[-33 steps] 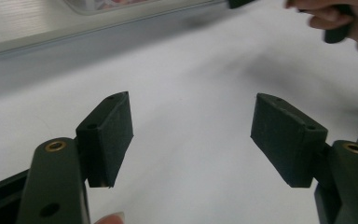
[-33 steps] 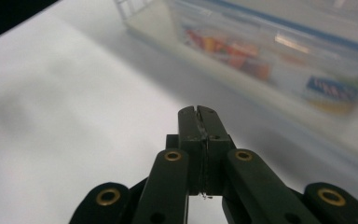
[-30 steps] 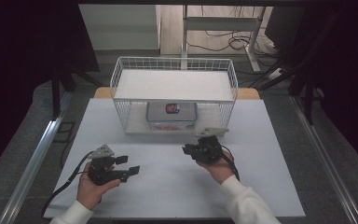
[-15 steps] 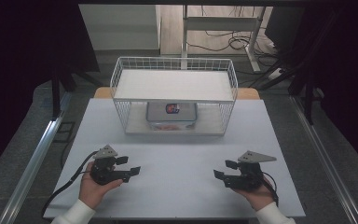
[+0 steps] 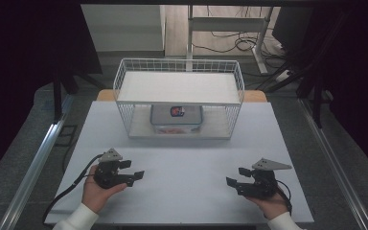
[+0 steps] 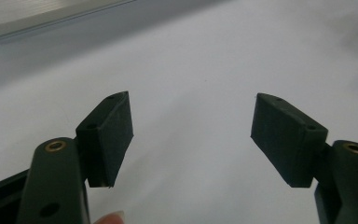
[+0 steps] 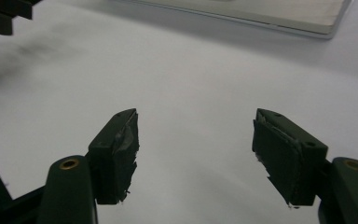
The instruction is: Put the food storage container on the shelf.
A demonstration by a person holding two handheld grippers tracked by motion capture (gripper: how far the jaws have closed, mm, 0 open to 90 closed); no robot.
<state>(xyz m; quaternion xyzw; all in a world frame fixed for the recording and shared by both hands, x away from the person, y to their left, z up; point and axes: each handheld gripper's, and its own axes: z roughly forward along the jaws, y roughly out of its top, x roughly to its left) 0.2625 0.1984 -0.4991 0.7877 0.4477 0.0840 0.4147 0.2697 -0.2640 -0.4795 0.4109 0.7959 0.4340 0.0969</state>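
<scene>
From above, my left gripper (image 5: 133,170) and right gripper (image 5: 236,177) rested near me on the white table (image 5: 187,163), well apart; a clear box (image 5: 177,119) sat inside the far wire basket (image 5: 179,76). In the left gripper view, my jaws gaped empty. In the right gripper view, likewise.

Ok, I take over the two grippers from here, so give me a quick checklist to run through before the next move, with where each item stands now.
1. Left gripper empty: ok, jaws apart with nothing between them in the left gripper view.
2. Right gripper empty: ok, jaws apart over bare table.
3. Pads sound: not ok on the right; the pad looks frayed at its edges.
4. Space between the grippers free: ok, they sit well apart at the near edge.
5. Container reachable: cannot tell; it sits on the lower level of the wire rack, under the shelf.
6. Container lid on: cannot tell.
</scene>
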